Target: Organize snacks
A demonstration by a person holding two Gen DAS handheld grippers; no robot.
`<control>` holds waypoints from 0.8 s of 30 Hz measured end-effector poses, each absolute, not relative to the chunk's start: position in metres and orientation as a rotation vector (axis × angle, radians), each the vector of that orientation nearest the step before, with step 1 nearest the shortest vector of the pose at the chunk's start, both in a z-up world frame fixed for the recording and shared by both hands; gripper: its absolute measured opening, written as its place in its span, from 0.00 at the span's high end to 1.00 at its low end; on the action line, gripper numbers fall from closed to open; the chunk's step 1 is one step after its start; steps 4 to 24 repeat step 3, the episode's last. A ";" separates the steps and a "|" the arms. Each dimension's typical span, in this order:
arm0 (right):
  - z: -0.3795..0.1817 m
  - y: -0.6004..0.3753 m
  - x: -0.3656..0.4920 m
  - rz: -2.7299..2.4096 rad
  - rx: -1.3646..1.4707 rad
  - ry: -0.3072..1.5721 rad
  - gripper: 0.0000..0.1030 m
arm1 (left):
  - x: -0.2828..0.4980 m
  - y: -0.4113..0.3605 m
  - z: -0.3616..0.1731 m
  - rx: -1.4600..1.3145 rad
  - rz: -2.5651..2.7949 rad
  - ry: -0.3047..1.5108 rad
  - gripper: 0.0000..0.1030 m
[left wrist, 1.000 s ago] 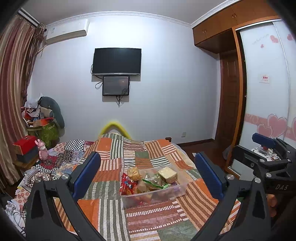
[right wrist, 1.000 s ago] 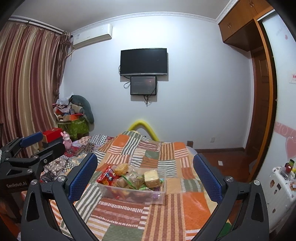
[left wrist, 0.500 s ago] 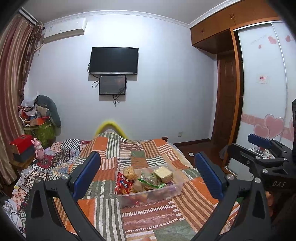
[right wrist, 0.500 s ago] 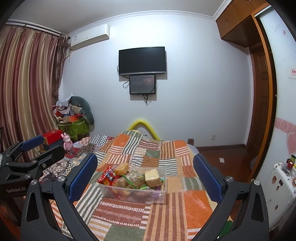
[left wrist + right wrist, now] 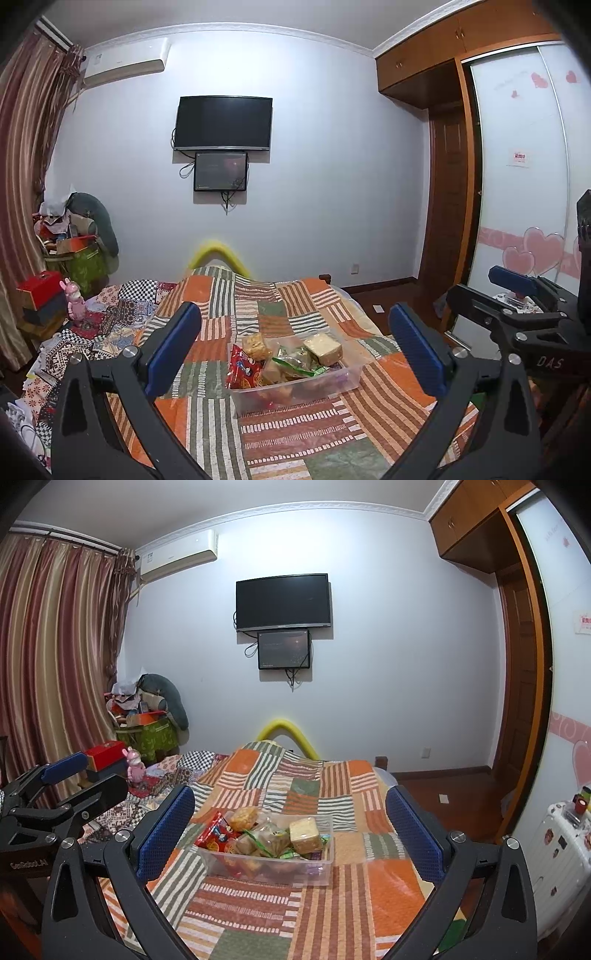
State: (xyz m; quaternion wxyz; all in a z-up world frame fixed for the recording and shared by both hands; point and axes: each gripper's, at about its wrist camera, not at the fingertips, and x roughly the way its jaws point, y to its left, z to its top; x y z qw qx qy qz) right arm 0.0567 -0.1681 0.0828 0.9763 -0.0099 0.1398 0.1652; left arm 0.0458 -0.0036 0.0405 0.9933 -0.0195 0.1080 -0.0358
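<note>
A clear plastic bin (image 5: 334,387) (image 5: 325,867) sits on a patchwork bed quilt (image 5: 277,317) (image 5: 369,893). It holds several snacks: a red packet (image 5: 242,371) (image 5: 214,836), an orange puffed snack (image 5: 256,345) (image 5: 243,816), a pale bread square (image 5: 323,347) (image 5: 303,834) and green packets (image 5: 291,363). My left gripper (image 5: 294,349) is open and empty, raised above the bed, framing the bin. My right gripper (image 5: 290,830) is open and empty too, held alongside. Each gripper shows at the other view's edge.
A heap of patterned cloth (image 5: 92,332) lies on the bed's left side. A red box (image 5: 38,290), a pink toy (image 5: 74,299) and a green bag (image 5: 86,266) stand by the curtain. A wardrobe (image 5: 517,184) and a white suitcase (image 5: 561,849) are on the right.
Both views have drifted slightly, so the bin sits a little lower and further left in the left wrist view. Both grippers stay open. Nothing on the bed moved.
</note>
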 end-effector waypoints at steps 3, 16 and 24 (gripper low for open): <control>0.082 -0.167 0.056 0.332 -0.023 0.283 0.00 | 0.045 -0.003 0.040 -0.038 -0.065 0.215 0.00; 0.082 -0.167 0.056 0.332 -0.023 0.283 0.00 | 0.045 -0.003 0.040 -0.038 -0.065 0.215 0.00; 0.082 -0.167 0.056 0.332 -0.023 0.283 0.00 | 0.045 -0.003 0.040 -0.038 -0.065 0.215 0.00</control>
